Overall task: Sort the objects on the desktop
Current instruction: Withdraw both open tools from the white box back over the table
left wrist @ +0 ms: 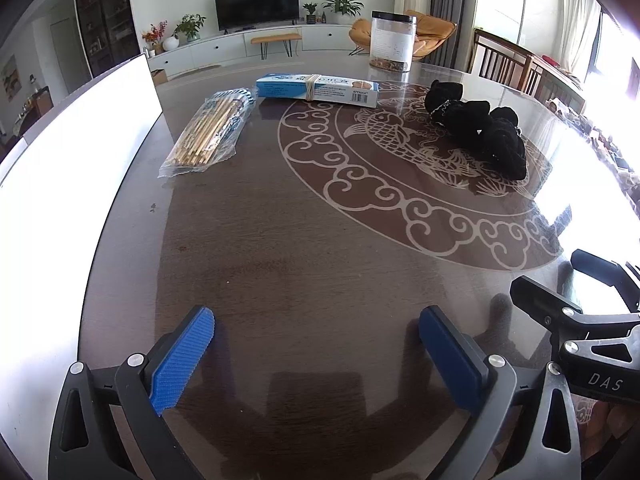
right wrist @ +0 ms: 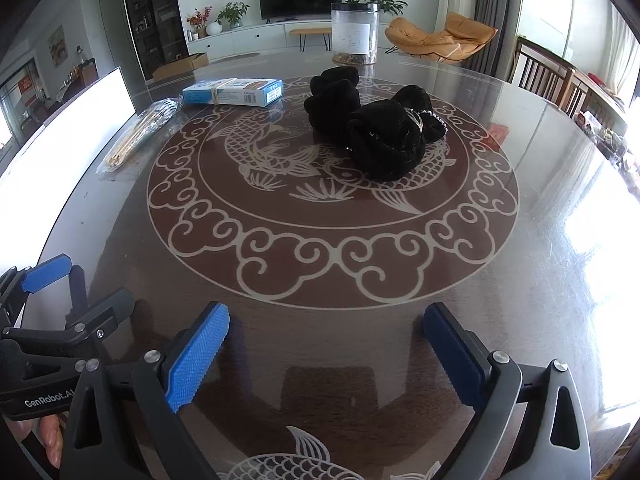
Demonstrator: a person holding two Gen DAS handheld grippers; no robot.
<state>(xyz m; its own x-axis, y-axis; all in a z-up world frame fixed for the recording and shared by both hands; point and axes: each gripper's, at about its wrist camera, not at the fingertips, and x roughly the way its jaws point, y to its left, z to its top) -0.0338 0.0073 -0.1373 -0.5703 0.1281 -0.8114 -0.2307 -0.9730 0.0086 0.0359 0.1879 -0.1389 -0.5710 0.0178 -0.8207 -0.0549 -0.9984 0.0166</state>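
Observation:
On the dark round table [left wrist: 300, 248] lie a clear bag of wooden chopsticks [left wrist: 208, 132] [right wrist: 140, 132], a blue and white box [left wrist: 318, 89] [right wrist: 234, 92] bound with a rubber band, and a heap of black fabric [left wrist: 480, 128] [right wrist: 372, 132] with a beaded trim. A clear jar [left wrist: 392, 42] [right wrist: 354, 34] with a black lid stands at the far edge. My left gripper [left wrist: 316, 356] is open near the table's front, nothing between its blue pads. My right gripper [right wrist: 326, 356] is open too, empty, low over the front edge.
A bright white board [left wrist: 72, 184] [right wrist: 68, 148] rests along the table's left side. Wooden chairs [right wrist: 560, 76] stand at the right. The right gripper's body [left wrist: 580, 320] shows at the left wrist view's right edge, and the left gripper's body [right wrist: 44, 320] at the right wrist view's left edge.

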